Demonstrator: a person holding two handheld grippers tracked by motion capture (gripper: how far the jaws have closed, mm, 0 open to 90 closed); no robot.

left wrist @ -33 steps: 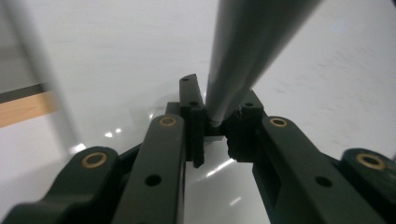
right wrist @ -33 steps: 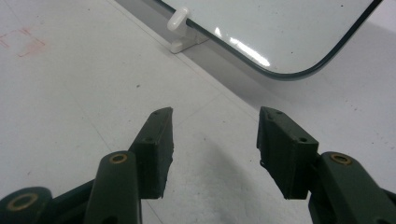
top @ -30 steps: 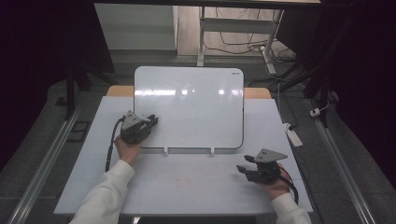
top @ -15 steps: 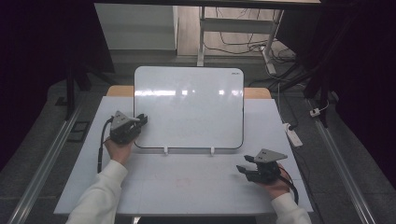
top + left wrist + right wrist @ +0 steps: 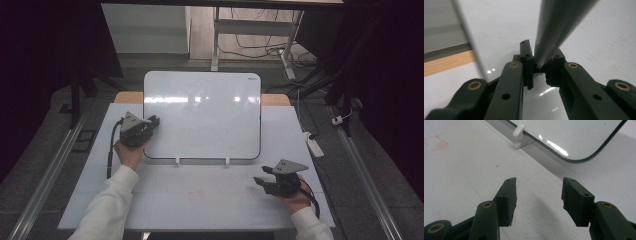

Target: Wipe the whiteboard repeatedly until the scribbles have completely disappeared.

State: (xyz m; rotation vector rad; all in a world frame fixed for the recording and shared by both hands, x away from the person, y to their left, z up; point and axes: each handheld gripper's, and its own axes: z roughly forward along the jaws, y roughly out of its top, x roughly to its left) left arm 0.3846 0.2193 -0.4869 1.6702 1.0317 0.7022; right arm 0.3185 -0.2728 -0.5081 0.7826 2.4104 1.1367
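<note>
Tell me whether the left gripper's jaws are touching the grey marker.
Touching. In the left gripper view, the left gripper has both jaws pressed against the base of the grey marker, no gap either side.

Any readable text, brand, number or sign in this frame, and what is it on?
No text can be read in these pictures.
A small dark mark, perhaps a brand, sits at the top right corner of the glossy white rounded whiteboard: too small to read.
Faint red smudges on the white tabletop: not letters.
</note>
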